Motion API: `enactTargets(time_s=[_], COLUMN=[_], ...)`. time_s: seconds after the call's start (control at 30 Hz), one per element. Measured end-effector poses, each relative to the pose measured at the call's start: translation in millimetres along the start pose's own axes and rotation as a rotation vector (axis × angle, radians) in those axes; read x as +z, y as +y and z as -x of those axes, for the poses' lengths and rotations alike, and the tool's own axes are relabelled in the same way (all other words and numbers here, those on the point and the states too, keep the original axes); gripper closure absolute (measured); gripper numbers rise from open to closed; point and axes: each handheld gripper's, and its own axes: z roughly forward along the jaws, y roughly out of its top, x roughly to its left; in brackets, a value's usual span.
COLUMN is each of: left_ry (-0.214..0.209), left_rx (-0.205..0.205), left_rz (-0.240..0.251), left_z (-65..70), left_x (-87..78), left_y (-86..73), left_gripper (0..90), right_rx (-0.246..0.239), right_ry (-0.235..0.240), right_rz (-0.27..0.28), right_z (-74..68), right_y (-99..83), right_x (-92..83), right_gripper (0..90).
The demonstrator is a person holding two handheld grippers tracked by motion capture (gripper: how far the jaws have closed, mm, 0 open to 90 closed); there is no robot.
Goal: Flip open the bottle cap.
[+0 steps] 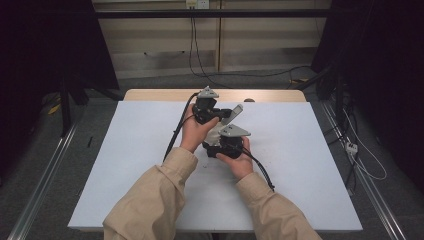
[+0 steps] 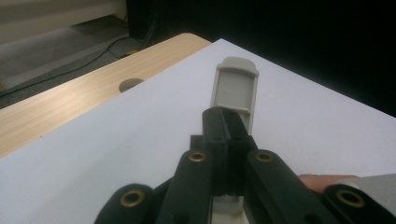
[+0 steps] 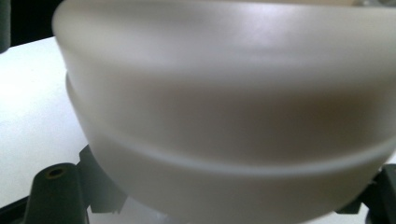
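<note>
Two grippers are in use: the left gripper (image 1: 212, 116) and the right gripper (image 1: 223, 143), one in each of the person's two hands, the left hand (image 1: 194, 132) and the right hand (image 1: 241, 161). Each gripper carries one grey three-cornered plate and trails one black cable, so two plates and two cables in all. One grey flat handle (image 2: 236, 91) sits between the left gripper's closed jaws. One pale translucent rounded container (image 3: 224, 116) sits close against the right gripper's jaws. There is one table (image 1: 150, 95), covered by one white sheet (image 1: 300, 165), and one round hole (image 2: 130, 84) in the wooden tabletop.
</note>
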Motion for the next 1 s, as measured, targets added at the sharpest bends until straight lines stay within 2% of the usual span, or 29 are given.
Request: enactTargets(time_s=[0.6, 0.83, 1.0], left_ry=[-0.012, -0.029, -0.021], left_rx=[0.006, -0.009, -0.015], left_rz=[-0.018, -0.021, -0.03], left_z=[-1.5, -2.0, -2.5], left_x=[5.4, 6.7, 3.1], left_y=[-4.0, -5.3, -5.4], left_gripper=[90.0, 90.0, 90.0], right_rx=[-0.005, -0.002, -0.005], right_ry=[0.0, 0.0, -0.002], right_rz=[-0.001, -0.001, -0.002], right_z=[-0.5, -0.2, -0.7], right_y=[0.0, -0.1, 0.0], right_x=[-0.1, -0.3, -0.1], right_gripper=[18.7, 18.7, 18.6])
